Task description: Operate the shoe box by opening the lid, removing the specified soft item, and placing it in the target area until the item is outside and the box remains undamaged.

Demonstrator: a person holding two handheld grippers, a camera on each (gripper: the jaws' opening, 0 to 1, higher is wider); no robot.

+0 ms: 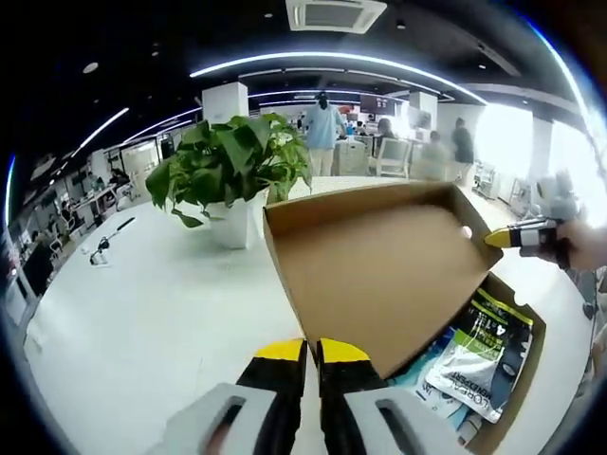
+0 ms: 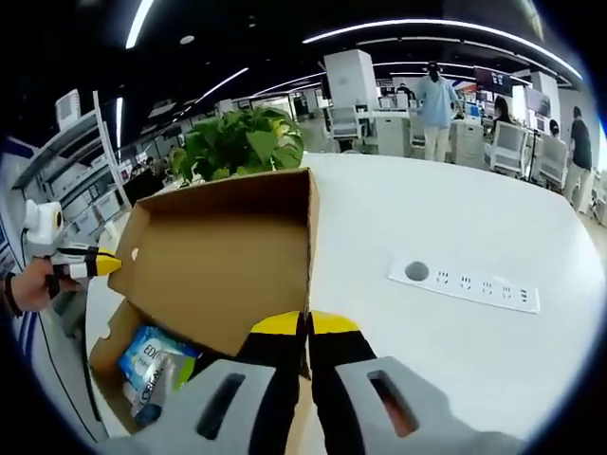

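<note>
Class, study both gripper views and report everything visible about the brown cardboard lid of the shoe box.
The brown cardboard lid is plain, unprinted, with shallow folded side walls. It stands raised, hinged along one edge of the open shoe box, its inner face showing. The left gripper and right gripper, both yellow-tipped, each close on a lid edge at opposite sides. Soft packets lie in the box below. A leafy potted plant stands behind it on the white table.

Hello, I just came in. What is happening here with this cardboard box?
A person is opening a shoe box on a white table with two hand-held grippers. The left gripper and the right gripper each appear closed on an edge of the lid, holding it raised. Soft packets lie inside the box; nothing is taken out yet. A potted plant stands behind the box.
</note>
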